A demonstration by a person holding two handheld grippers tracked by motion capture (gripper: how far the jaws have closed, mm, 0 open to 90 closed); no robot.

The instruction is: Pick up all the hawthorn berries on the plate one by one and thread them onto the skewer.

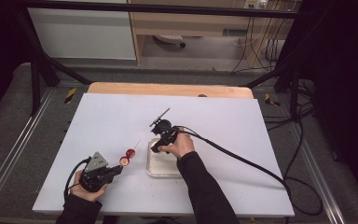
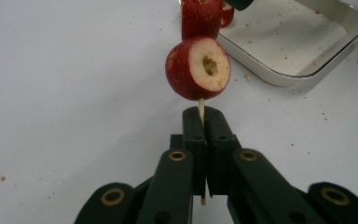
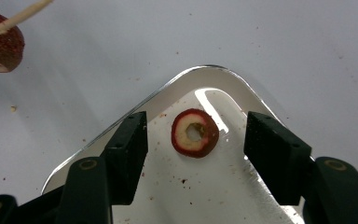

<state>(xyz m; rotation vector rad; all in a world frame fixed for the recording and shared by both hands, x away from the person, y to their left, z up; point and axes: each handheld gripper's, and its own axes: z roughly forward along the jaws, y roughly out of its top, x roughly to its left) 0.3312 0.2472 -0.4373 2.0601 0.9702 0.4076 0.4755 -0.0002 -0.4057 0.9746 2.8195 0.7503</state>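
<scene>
Left gripper (image 2: pixel 204 128) fingers clamp the skewer (image 2: pixel 201 108). Right gripper (image 3: pixel 195 140) fingers, apart, straddle the ring (image 3: pixel 195 133) in the tray (image 3: pixel 121 116). Closing squarely should avoid crushing it.

No readable text, label, brand, number or sign appears on anything in these views.

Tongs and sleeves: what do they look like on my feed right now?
Both tongs are black. The left tongs carry a grey three-cornered plate on top; the right tongs trail a long black cable across the table. Brass-coloured rivets mark the arm joints. The person wears dark long sleeves.
</scene>
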